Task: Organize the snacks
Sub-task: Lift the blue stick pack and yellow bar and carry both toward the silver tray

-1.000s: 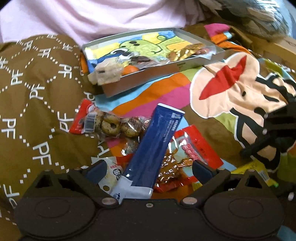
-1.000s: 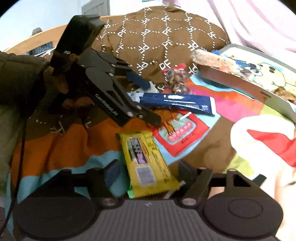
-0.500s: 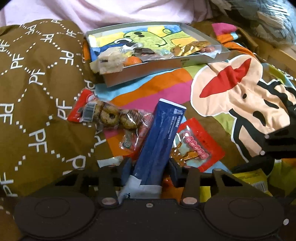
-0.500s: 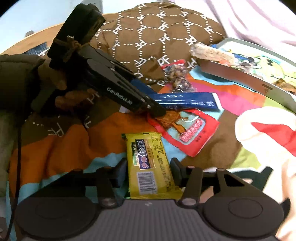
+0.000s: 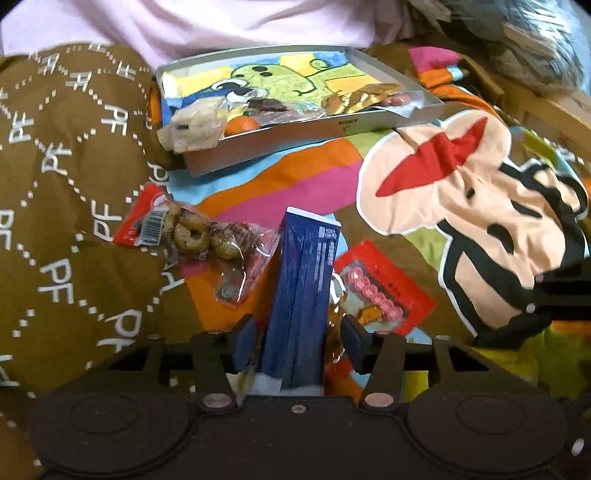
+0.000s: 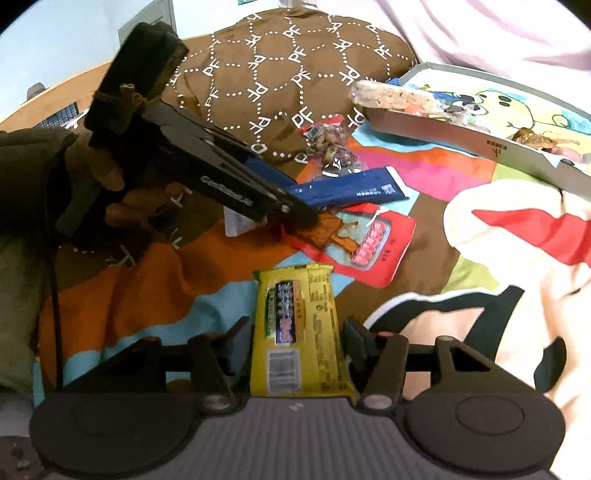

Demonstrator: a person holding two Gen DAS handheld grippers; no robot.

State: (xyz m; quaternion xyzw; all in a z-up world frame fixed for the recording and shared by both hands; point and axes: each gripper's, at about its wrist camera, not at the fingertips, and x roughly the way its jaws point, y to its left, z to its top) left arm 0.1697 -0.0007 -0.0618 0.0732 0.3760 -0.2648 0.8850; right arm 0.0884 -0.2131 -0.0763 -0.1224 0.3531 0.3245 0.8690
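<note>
My left gripper [image 5: 297, 341] is shut on a long blue snack packet [image 5: 303, 291], which also shows in the right wrist view [image 6: 354, 188]. My right gripper [image 6: 297, 345] is shut on a yellow snack packet [image 6: 299, 332]. A grey cardboard tray [image 5: 295, 136] with a cartoon lining holds several snacks at the back; it also shows in the right wrist view [image 6: 480, 144]. A red packet [image 5: 384, 291] and a clear bag of ring cookies [image 5: 192, 232] lie loose on the bedcover.
A brown patterned pillow [image 5: 55, 184] rises on the left. The colourful cartoon bedcover [image 5: 461, 206] spreads to the right. A pink sheet [image 5: 221, 22] lies behind the tray. The left gripper's body [image 6: 207, 173] crosses the right wrist view.
Both grippers went from open to shut, the left on the blue packet, the right on the yellow one. The left gripper has lifted and swung the blue packet.
</note>
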